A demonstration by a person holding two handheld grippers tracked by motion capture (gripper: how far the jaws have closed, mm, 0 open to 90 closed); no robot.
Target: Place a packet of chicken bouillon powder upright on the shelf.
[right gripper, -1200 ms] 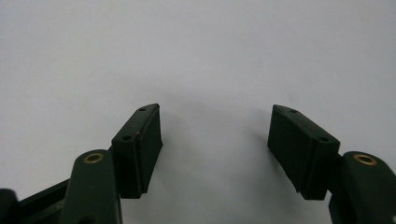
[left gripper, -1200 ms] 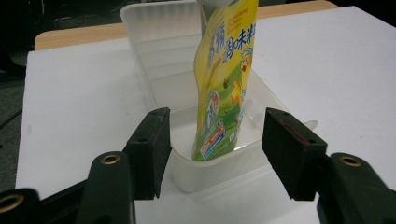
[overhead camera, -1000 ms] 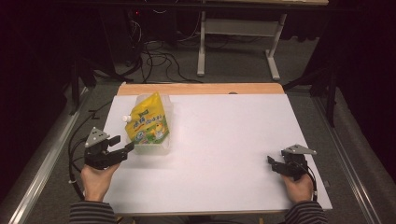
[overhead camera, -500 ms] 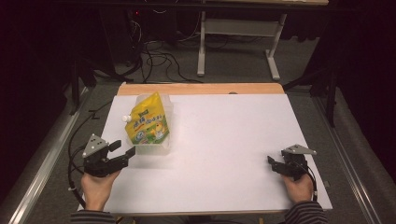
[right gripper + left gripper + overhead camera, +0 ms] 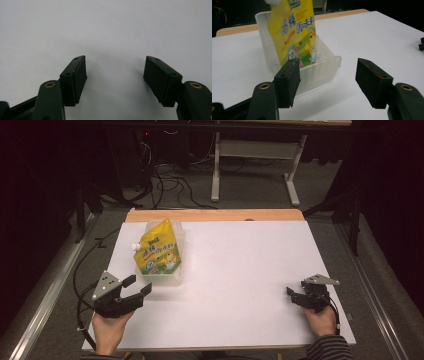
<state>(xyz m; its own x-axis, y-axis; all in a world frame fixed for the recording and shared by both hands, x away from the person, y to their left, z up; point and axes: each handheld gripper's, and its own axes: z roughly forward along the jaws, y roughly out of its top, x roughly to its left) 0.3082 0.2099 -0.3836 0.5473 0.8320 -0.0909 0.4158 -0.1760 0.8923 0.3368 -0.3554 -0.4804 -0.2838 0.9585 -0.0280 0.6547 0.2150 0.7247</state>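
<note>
a: so, what could go wrong from here?

b: the yellow pouch (image 5: pixel 158 251) is stood leaning inside the clear plastic bin (image 5: pixel 325 67), which is set on the left part of the white surface (image 5: pixel 240 270), toward the far side. the bin looks light, so if it were nudged by the left tongs (image 5: pixel 139 286), it could be pushed along or tipped, and the pouch could be spilled out.

a: how are those tongs held?

b: the left tongs (image 5: pixel 328 75) are spread wide with nothing between them, just beside the near corner of the bin but not touching it. one jaw is lined up with the bin wall in the left gripper view, so a forward push might catch the rim rather than the pouch. the pouch is soft and glossy, so a pinch taken too near its top could be lost by slipping.

a: and the other side?

b: the right tongs (image 5: pixel 296 294) are also wide open and empty, rested well apart at the right near edge, over bare surface (image 5: pixel 105 30).

a: the count?

b: one pouch, one bin, one white spout cap (image 5: pixel 134 247) on the pouch, two tongs, two hands.
</note>
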